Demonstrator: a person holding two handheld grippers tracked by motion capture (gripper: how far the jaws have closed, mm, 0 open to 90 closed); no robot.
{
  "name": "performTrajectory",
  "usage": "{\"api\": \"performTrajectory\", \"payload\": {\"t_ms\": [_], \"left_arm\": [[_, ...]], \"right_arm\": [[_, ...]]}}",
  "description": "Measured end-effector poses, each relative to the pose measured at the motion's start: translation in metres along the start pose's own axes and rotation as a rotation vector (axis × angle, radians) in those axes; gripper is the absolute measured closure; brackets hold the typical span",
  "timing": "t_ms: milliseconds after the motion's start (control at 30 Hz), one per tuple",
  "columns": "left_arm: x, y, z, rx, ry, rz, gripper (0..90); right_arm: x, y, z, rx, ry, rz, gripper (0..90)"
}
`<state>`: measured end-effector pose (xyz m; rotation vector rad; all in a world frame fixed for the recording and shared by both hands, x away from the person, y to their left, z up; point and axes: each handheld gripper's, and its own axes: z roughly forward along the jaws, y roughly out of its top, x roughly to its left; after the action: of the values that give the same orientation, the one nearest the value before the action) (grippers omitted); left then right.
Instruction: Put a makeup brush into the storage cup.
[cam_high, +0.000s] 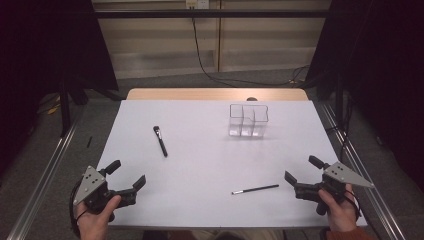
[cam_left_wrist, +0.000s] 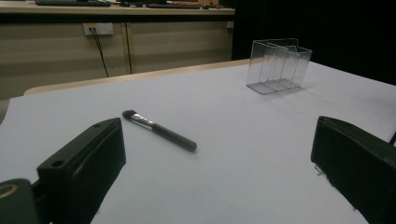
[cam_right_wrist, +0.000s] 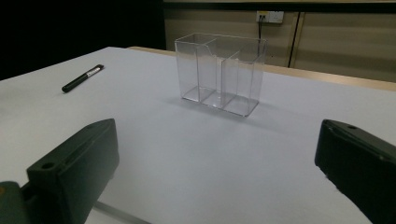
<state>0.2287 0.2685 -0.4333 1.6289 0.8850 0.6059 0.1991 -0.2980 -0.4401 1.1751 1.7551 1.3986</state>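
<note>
- Bench (cam_high: 200, 200): white top, smooth and flat. Small things lying on it offer little to get under, so each pick probably has to pinch from the sides.
- Clear holder (cam_high: 248, 120): upright at the far right of centre, three compartments, all look empty. Thin rigid plastic, likely light and slippery; a bump could slide or tip it. Best taken by an outer wall, gently.
- Left tool (cam_high: 129, 176): jaws wide apart, nothing between them, low at the near left corner.
- Right tool (cam_high: 303, 171): jaws wide apart, empty, low at the near right edge.
- Thick brush (cam_high: 160, 141): flat, left of centre, bristles towards the far side. Stiff handle, soft bristles; grip mid-handle.
- Thin brush (cam_high: 255, 189): flat, near the right tool. Light, slender, prone to roll; pinch across the handle.
</note>
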Motion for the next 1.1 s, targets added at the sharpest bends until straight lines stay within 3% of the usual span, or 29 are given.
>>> {"api": "performTrajectory", "payload": {"t_ms": [133,300,733,1000,1100], "left_arm": [[0.000,0.001,0.003,0.012,-0.008,-0.021,3.0],[-0.001,0.003,0.008,0.009,-0.022,-0.015,3.0],[0.000,0.006,0.027,0.118,-0.065,-0.016,2.9],[-0.007,0.020,0.034,0.104,-0.066,0.030,3.0],[-0.007,0.024,0.039,0.100,-0.070,0.022,3.0]], "right_arm": [[0.000,0.000,0.000,0.001,0.004,-0.001,0.0],[0.002,0.000,0.002,0.004,0.015,-0.002,0.0],[0.004,-0.001,0.003,0.008,0.023,-0.012,0.0],[0.006,-0.001,-0.001,-0.002,0.019,-0.018,0.0],[0.006,-0.001,-0.001,0.000,0.021,-0.028,0.0]]}}
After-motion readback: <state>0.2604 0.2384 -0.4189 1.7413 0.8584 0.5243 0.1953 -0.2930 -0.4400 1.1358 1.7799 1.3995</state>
